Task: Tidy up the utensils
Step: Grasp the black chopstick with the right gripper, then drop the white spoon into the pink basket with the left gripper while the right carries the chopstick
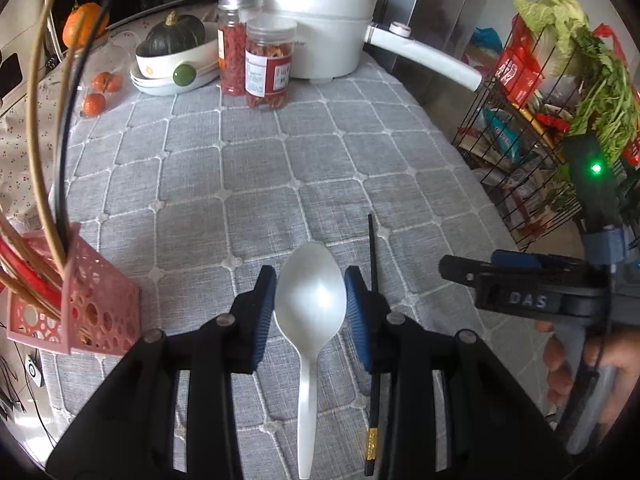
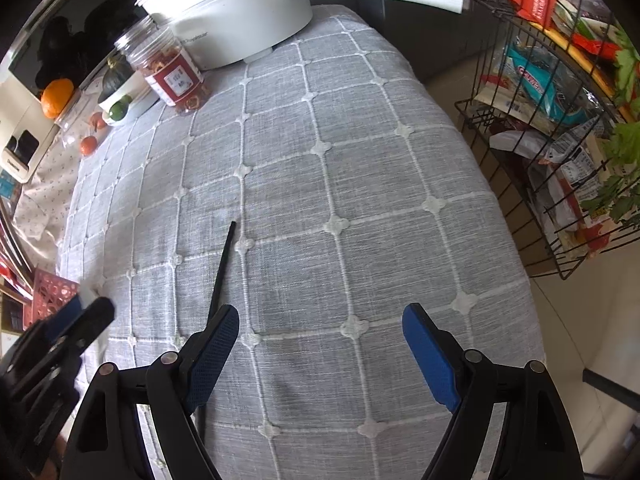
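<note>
A white plastic spoon (image 1: 310, 312) lies on the grey quilted cloth, bowl pointing away. My left gripper (image 1: 311, 312) straddles its bowl, the blue pads (image 1: 266, 316) close on both sides; I cannot tell whether they grip it. A black chopstick (image 1: 373, 280) with a gold band lies just right of the spoon; it also shows in the right wrist view (image 2: 222, 268). My right gripper (image 2: 320, 356) is wide open and empty over the cloth, right of the chopstick. A pink perforated utensil basket (image 1: 96, 304) holding several chopsticks stands at the left.
A white electric pot (image 1: 308, 24) with a long handle, two clear jars (image 1: 266, 66), a bowl with a squash (image 1: 172, 56) and small oranges (image 1: 94, 104) stand at the table's far end. A black wire rack (image 2: 560, 140) of groceries stands off the right edge.
</note>
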